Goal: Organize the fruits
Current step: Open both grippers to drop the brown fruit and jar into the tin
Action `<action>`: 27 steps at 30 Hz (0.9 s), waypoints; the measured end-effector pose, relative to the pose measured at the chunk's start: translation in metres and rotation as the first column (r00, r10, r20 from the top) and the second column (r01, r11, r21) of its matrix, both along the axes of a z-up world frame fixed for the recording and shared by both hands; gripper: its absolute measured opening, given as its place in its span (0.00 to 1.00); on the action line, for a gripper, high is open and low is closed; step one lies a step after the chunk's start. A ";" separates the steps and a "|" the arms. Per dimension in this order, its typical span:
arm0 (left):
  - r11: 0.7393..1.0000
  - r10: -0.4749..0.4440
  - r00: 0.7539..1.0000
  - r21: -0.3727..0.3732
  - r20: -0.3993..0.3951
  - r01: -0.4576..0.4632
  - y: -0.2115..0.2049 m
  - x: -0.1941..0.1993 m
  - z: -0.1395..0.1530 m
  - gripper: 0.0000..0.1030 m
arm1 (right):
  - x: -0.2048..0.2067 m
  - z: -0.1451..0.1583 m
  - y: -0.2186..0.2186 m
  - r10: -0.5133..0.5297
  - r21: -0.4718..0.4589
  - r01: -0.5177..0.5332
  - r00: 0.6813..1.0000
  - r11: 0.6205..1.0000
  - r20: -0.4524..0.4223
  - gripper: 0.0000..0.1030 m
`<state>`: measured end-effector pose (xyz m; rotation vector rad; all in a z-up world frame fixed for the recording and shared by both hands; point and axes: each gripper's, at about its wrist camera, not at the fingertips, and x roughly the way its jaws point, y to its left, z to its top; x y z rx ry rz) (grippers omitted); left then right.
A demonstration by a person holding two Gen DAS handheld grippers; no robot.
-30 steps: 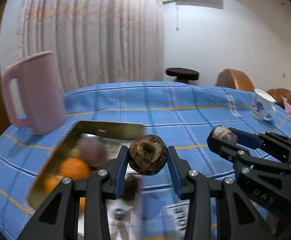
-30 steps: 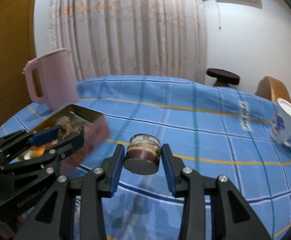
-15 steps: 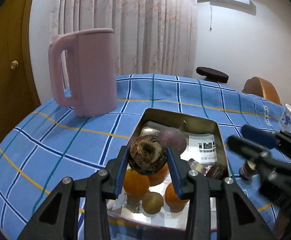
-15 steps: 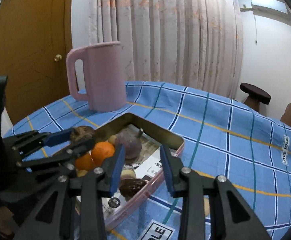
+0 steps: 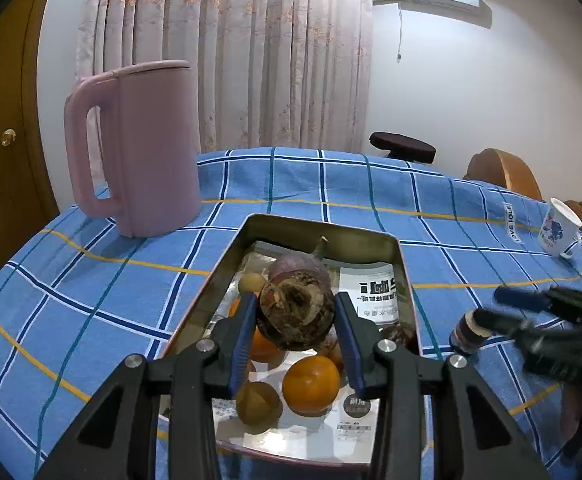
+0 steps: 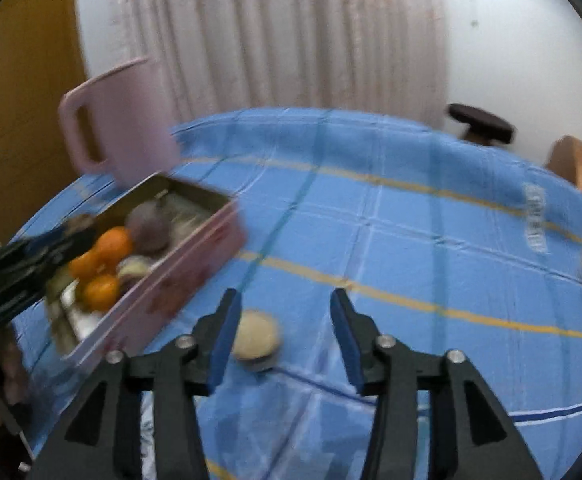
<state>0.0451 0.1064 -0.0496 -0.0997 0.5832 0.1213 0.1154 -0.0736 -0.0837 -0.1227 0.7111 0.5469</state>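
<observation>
- Fruit (image 5: 295, 317), brown and rough-skinned, sits clamped in the left claw (image 5: 295, 334) at center frame, hanging right over the tin (image 5: 227, 276), so I'd guess it's about to be dropped in with the rest.
- Counting what's in the tin: three oranges for sure, two small tan fruits, one big purple one (image 5: 299, 273). Maybe more hidden under the claw.
- Right claw (image 6: 283, 338) is spread wide with nothing in it, hovering over one small jar (image 6: 255, 340) on the blue cloth (image 6: 411, 240). That view's blurry.
- One pink jug (image 5: 139, 148) upper left, one mug (image 5: 561, 227) far right.
</observation>
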 end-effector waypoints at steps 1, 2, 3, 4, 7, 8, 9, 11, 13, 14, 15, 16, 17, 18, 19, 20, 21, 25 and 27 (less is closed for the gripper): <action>1.000 0.001 1.000 0.001 -0.001 -0.001 0.001 0.000 0.000 0.40 | -0.001 -0.004 0.006 0.004 -0.022 -0.004 1.000 1.000 -0.010 0.50; 1.000 0.006 1.000 0.007 -0.002 -0.006 0.002 -0.001 0.000 0.40 | 0.001 -0.008 0.010 0.008 -0.035 -0.008 1.000 0.999 -0.025 0.50; 1.000 0.011 1.000 0.007 -0.001 -0.011 0.005 -0.002 0.001 0.40 | 0.003 -0.011 0.013 0.008 -0.047 -0.010 0.999 0.999 -0.044 0.48; 1.000 0.011 1.000 0.004 0.000 -0.011 0.007 -0.003 0.001 0.40 | 0.005 -0.015 0.015 0.005 -0.061 -0.009 0.998 0.998 -0.060 0.46; 1.000 0.019 1.000 -0.001 0.002 -0.019 0.013 -0.005 0.002 0.40 | 0.005 -0.018 0.018 0.010 -0.097 -0.016 0.998 0.995 -0.066 0.36; 1.000 0.022 1.000 -0.002 0.002 -0.022 0.016 -0.006 0.002 0.40 | 0.004 -0.016 0.013 0.003 -0.086 -0.009 0.998 0.996 -0.062 0.36; 1.000 0.024 1.000 -0.001 0.002 -0.024 0.018 -0.007 0.002 0.40 | 0.002 -0.009 0.012 -0.001 -0.070 -0.002 0.999 0.998 -0.047 0.36; 1.000 0.027 1.000 0.003 0.001 -0.027 0.021 -0.010 0.001 0.40 | -0.004 0.009 0.013 0.003 -0.025 -0.003 1.000 1.000 0.000 0.36; 0.999 0.035 0.999 0.006 -0.008 -0.035 0.026 -0.011 0.000 0.40 | -0.013 0.029 0.021 0.038 0.024 -0.039 0.998 0.999 0.040 0.36; 0.999 0.039 0.999 0.002 -0.011 -0.039 0.028 -0.012 -0.001 0.40 | -0.017 0.037 0.029 0.058 0.032 -0.060 0.997 0.998 0.060 0.36; 0.999 0.042 0.999 -0.002 -0.013 -0.042 0.031 -0.012 -0.002 0.40 | -0.020 0.042 0.038 0.081 0.036 -0.084 0.994 0.996 0.074 0.36; 0.999 0.047 0.999 -0.007 -0.018 -0.048 0.033 -0.012 -0.002 0.40 | -0.023 0.047 0.050 0.115 0.039 -0.118 0.990 0.992 0.077 0.36; 0.999 0.050 0.998 -0.010 -0.023 -0.050 0.035 -0.011 -0.003 0.40 | -0.025 0.048 0.060 0.138 0.036 -0.141 0.988 0.989 0.075 0.36; 0.999 0.048 0.998 -0.013 -0.027 -0.049 0.036 -0.011 -0.004 0.40 | -0.028 0.048 0.069 0.154 0.026 -0.157 0.985 0.987 0.078 0.36; 0.999 0.047 0.998 -0.017 -0.028 -0.048 0.037 -0.011 -0.004 0.40 | -0.030 0.046 0.081 0.177 0.012 -0.178 0.981 0.984 0.078 0.36; 0.999 0.048 0.998 -0.019 -0.031 -0.049 0.039 -0.012 -0.005 0.40 | -0.030 0.044 0.089 0.191 0.005 -0.192 0.979 0.981 0.072 0.36; 0.999 0.045 0.998 -0.016 -0.034 -0.045 0.039 -0.012 -0.006 0.40 | -0.030 0.041 0.097 0.202 0.000 -0.202 0.977 0.979 0.062 0.36; 0.999 0.023 0.998 -0.048 -0.051 -0.025 0.043 -0.012 -0.013 0.40 | -0.032 0.028 0.111 0.231 -0.008 -0.231 0.973 0.973 0.032 0.37; 0.998 0.020 0.998 -0.052 -0.057 -0.023 0.043 -0.010 -0.014 0.40 | -0.031 0.023 0.113 0.235 -0.014 -0.234 0.972 0.972 0.025 0.37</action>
